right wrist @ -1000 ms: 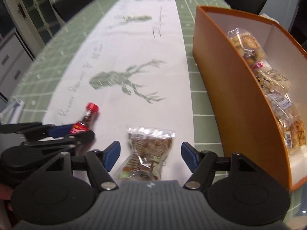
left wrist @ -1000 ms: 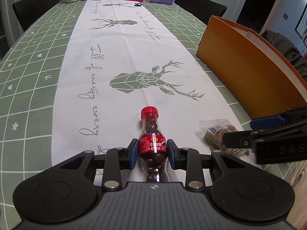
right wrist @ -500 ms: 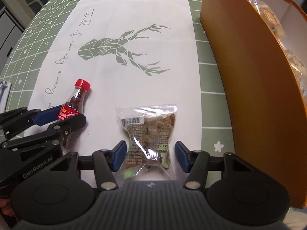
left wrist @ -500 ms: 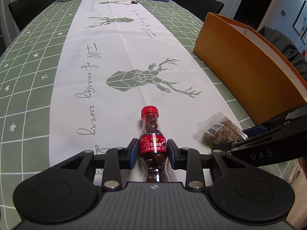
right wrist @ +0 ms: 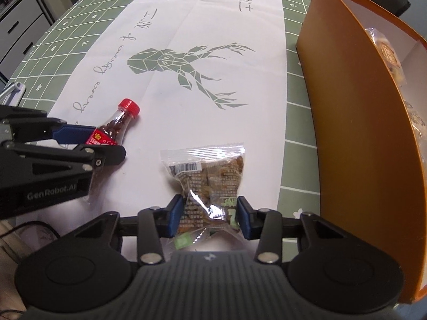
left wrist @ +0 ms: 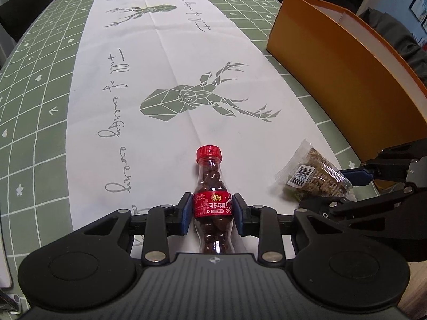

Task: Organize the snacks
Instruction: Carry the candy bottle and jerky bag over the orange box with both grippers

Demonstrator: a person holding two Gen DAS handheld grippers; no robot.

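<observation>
Since the earlier frames, the jaws of the right hand-held gripper (right wrist: 210, 220) have been closing, from a wide spread to contact with both sides of the clear plastic snack packet of brown pieces (right wrist: 206, 180), now pinched at its near end, where the film is creased. The left hand-held gripper (left wrist: 212, 212) is unchanged: its blue pads (left wrist: 187, 210) are pressed against the red label of the small clear bottle with a red cap, filled with dark round sweets (left wrist: 212, 202). Both items lie on the surface (left wrist: 34, 122), on the white runner printed with grey-green deer (left wrist: 170, 61), the bottle to the left, the packet just beside the tall orange cardboard box (right wrist: 355, 122), which stands to the right. Other wrapped snacks (right wrist: 387, 53) are already seen inside the box. Step judged in hand: securing both items for transfer into the box. For a clean lift, the packet is best gripped firmly enough that the slippery film does not slide, yet not so hard that the contents are crushed; the box wall is high and must be cleared. The bottle is rigid and waisted, and should hold well at the label.
</observation>
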